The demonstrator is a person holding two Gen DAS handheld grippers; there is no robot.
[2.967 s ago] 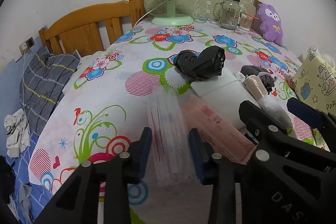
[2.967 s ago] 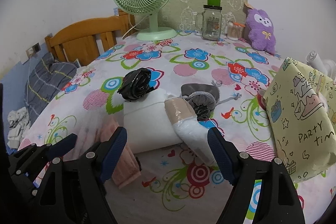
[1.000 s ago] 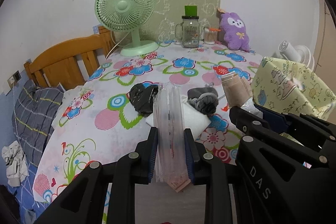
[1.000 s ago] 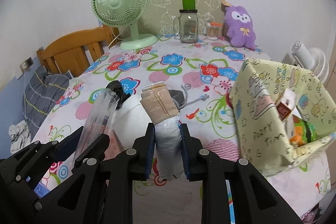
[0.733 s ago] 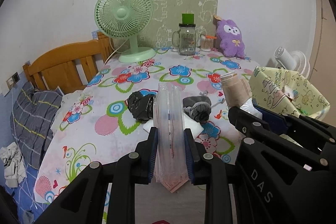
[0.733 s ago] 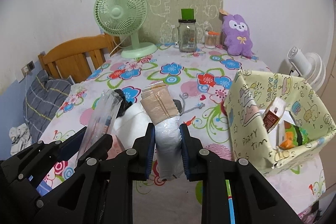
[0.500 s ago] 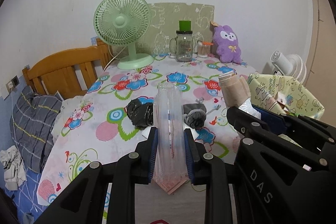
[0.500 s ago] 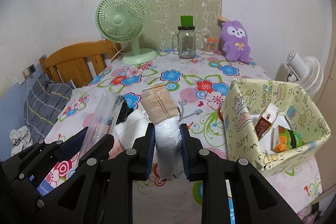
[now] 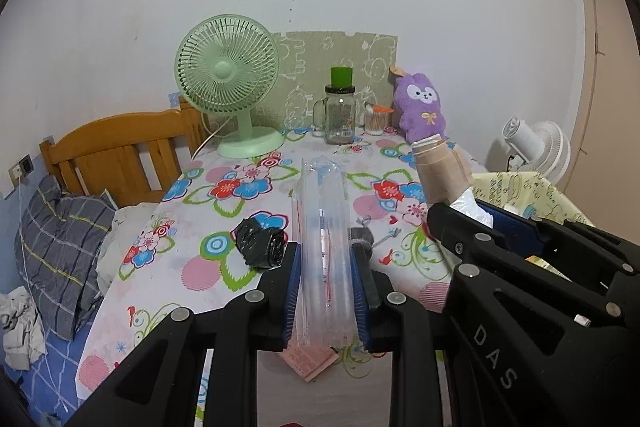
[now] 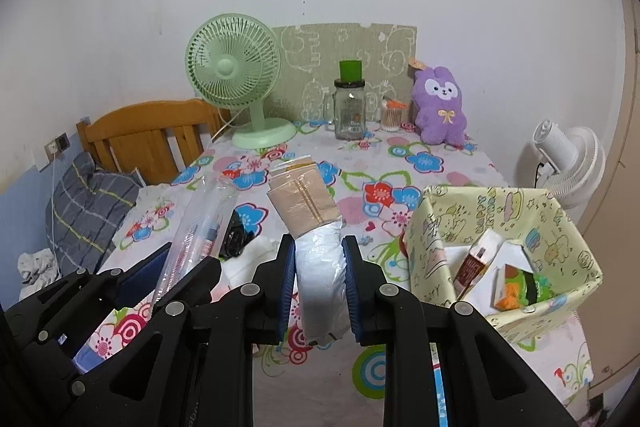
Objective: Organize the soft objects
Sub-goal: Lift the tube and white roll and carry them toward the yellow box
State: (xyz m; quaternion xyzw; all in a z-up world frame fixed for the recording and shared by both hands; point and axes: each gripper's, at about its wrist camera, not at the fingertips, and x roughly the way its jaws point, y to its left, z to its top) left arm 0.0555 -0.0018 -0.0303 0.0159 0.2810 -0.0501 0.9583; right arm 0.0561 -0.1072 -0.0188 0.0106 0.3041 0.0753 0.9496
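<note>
I am clamping my left gripper [image 9: 326, 291] on a clear plastic packet [image 9: 325, 235] and my right gripper [image 10: 319, 285] on a beige wrapped bundle [image 10: 314, 223], both above the flowered table [image 10: 400, 163]. A yellow paper box [image 10: 424, 247] is sitting just right; a black bag roll [image 9: 260, 247] is lying below left.

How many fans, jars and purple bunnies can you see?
Fans: 2, green fan and white fan
Jars: 1, glass jar
Purple bunnies: 1, plush bunny
Total: 4

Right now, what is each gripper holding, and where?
Left gripper: clear plastic packet, near its lower end. Right gripper: beige-and-white packet, by its white lower half.
</note>
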